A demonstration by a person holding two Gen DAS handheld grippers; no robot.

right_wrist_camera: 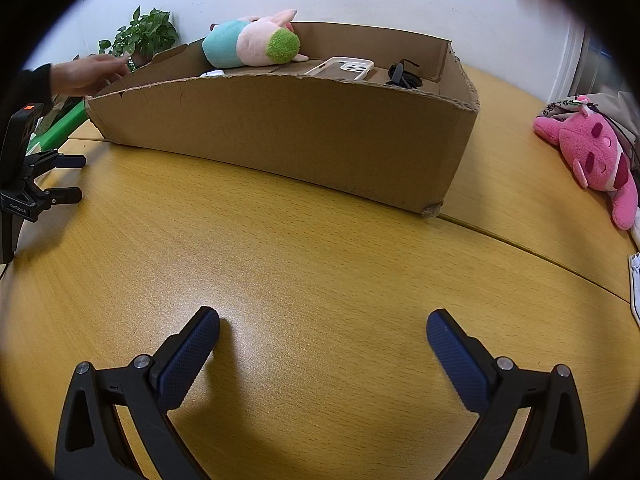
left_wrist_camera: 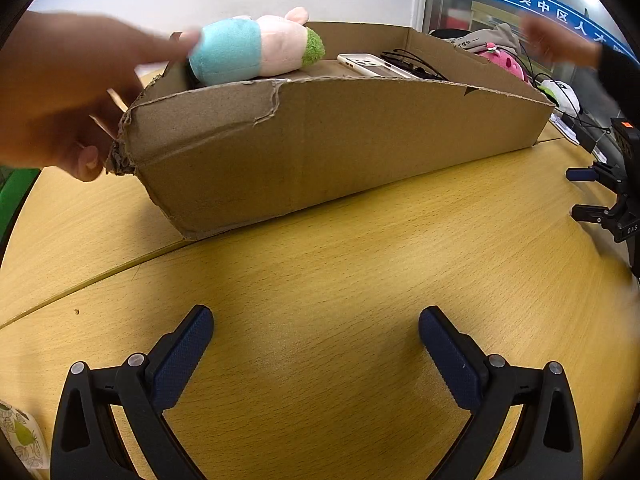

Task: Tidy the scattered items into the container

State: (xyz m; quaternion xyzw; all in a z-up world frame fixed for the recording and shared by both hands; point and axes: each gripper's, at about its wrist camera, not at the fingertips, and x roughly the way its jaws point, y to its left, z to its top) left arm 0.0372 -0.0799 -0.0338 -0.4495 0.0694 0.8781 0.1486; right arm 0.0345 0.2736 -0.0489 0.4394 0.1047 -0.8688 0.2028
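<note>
A low torn cardboard box [left_wrist_camera: 320,144] [right_wrist_camera: 280,136] stands on the wooden table. In it lie a blue, pink and green plush toy [left_wrist_camera: 256,48] [right_wrist_camera: 252,42], a white phone case [left_wrist_camera: 372,65] [right_wrist_camera: 344,68] and a black cable [left_wrist_camera: 412,62] [right_wrist_camera: 402,74]. My left gripper [left_wrist_camera: 316,320] is open and empty over bare table in front of the box. My right gripper [right_wrist_camera: 322,324] is open and empty, also in front of the box. Each gripper shows at the edge of the other's view, the right one in the left view [left_wrist_camera: 588,196] and the left one in the right view [right_wrist_camera: 64,180]. A bare hand [left_wrist_camera: 60,92] [right_wrist_camera: 88,74] touches the box's left end.
A pink plush toy [right_wrist_camera: 596,156] [left_wrist_camera: 504,62] lies on the table right of the box, by a grey cloth [left_wrist_camera: 488,38]. A potted plant [right_wrist_camera: 140,36] stands behind the box's left end. A green object [right_wrist_camera: 60,128] lies at the left. A white item [right_wrist_camera: 634,284] sits at the right edge.
</note>
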